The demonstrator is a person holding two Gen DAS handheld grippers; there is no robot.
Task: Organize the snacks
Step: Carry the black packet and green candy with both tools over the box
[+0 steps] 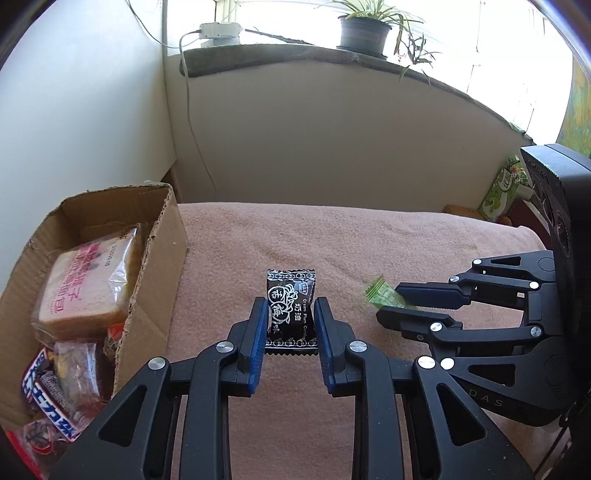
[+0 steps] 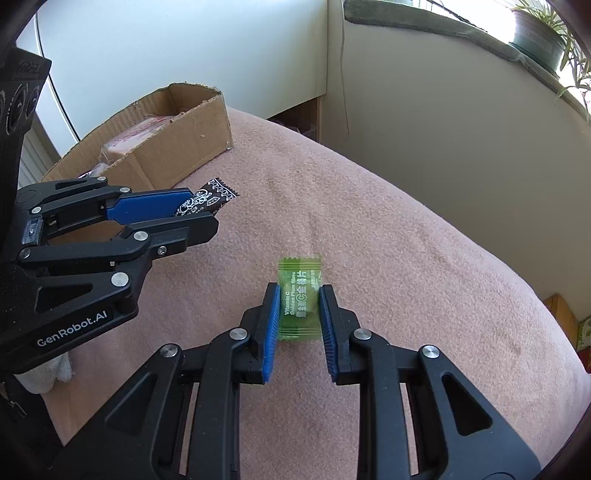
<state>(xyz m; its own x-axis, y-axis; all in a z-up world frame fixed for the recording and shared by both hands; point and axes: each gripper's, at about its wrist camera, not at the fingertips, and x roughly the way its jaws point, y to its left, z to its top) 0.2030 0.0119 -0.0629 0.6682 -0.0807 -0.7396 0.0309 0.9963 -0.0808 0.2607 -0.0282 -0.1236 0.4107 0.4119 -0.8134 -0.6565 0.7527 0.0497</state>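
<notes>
Left hand-held gripper pinches black candy — right hand-held gripper, green candy.

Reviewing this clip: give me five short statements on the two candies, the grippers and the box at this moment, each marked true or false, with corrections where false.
1. The left gripper is clamped on a black candy. True.
2. The right gripper is empty. False: it is shut on a green candy.
3. The cardboard box already holds packaged snacks, among them a wrapped bread slice. True.
4. The box stands to the right gripper's right. False: it stands on the left gripper's side, at the far left of the pink cloth.
5. A potted plant sits inside the box. False: it sits on the window ledge.
</notes>
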